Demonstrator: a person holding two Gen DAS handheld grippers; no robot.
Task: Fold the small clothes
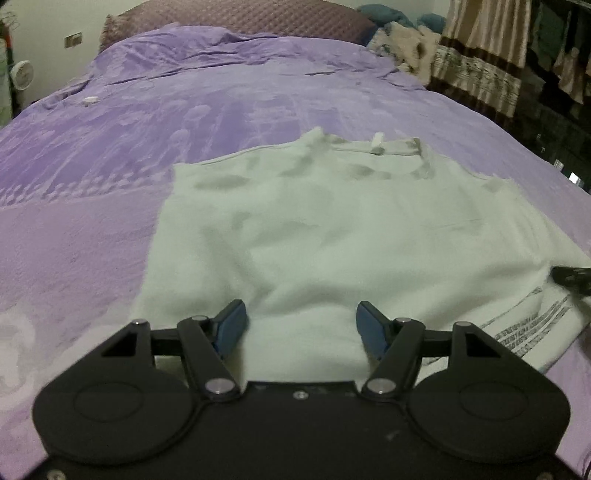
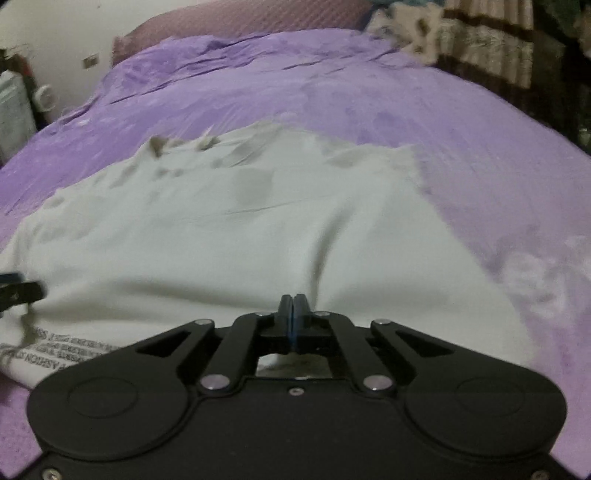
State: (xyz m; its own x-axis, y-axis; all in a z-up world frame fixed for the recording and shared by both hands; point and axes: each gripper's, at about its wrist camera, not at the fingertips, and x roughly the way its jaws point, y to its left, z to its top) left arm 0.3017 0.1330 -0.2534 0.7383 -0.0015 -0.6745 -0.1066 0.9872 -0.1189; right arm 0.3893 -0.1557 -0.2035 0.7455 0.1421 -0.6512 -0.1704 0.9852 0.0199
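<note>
**White shirt spread flat near the foot of the bed**

On the near half of the bed, close to its front edge, a white shirt point(image 1: 332, 229) lies spread out on the purple bedspread point(image 1: 184, 110). Its collar, with a small white tag, points toward the headboard end, and its hem lies nearest the cameras. A turned-up strip at the hem shows lines of dark printed lettering point(image 2: 66, 347), which is too blurred to read. The cloth is mostly smooth, with shallow wrinkles near the collar and a soft ridge running up from the hem.

The left gripper point(image 1: 301, 325) hovers over the hem with its blue-padded fingers point(image 1: 231, 325) spread wide; only flat cloth shows between them, and they do not press on it. The right gripper point(image 2: 293, 314) sits at the hem toward the shirt's right side, its fingers brought fully together. Folds in the cloth run toward the fingertips, but the pictures do not settle whether fabric is pinched between them. Each gripper's tip shows dark at the edge of the other's view.

Beyond the shirt the bedspread runs wrinkled up to a quilted mauve headboard point(image 1: 240, 18). At the bed's far right corner lies a fluffy beige heap point(image 1: 402, 48), with brown and cream curtains point(image 1: 480, 62) beside it. A small white fan point(image 1: 22, 74) stands off the bed's left side.
</note>
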